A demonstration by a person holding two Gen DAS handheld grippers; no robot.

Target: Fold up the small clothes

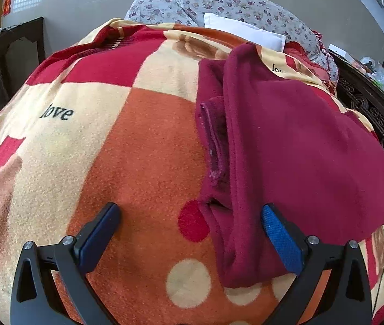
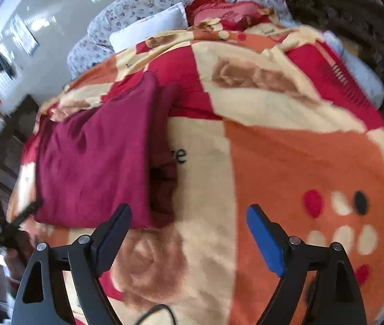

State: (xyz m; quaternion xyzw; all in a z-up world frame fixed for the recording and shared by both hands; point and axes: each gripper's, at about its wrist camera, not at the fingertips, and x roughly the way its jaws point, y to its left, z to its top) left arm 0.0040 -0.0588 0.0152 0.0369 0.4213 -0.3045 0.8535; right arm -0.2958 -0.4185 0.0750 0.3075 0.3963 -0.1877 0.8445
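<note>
A dark red garment (image 1: 294,140) lies on a bed, spread over a checked blanket (image 1: 126,146) of orange, cream and red squares. In the left wrist view it fills the right half of the frame, folded lengthwise, with a narrower under-layer and a hemmed edge showing along its left side and its near end reaching down toward the lower centre. In the right wrist view the same garment (image 2: 94,159) sits in the left middle of the frame, blurred, its near edge just above the left finger.

The left hand-held gripper (image 1: 190,233) stands wide open, with nothing pinched. Its blue right pad (image 1: 280,237) lies over the garment's near part in the picture, though whether it touches the cloth cannot be told; its dark left pad (image 1: 98,237) is over bare orange blanket beside a red dot and a cream dot.

The right hand-held gripper (image 2: 189,238) is also spread wide and empty, only blanket showing between its fingers. Its dark left finger (image 2: 113,239) is just below the garment's lower edge; its blue right finger (image 2: 265,239) is over the orange square.

The word "love" (image 1: 56,112) is printed on a cream square at the left. At the top of both views sit a flowered quilt (image 1: 219,5) and a white pillow (image 1: 243,31). A dark carved bed frame (image 1: 373,113) runs along the right edge of the left wrist view.
</note>
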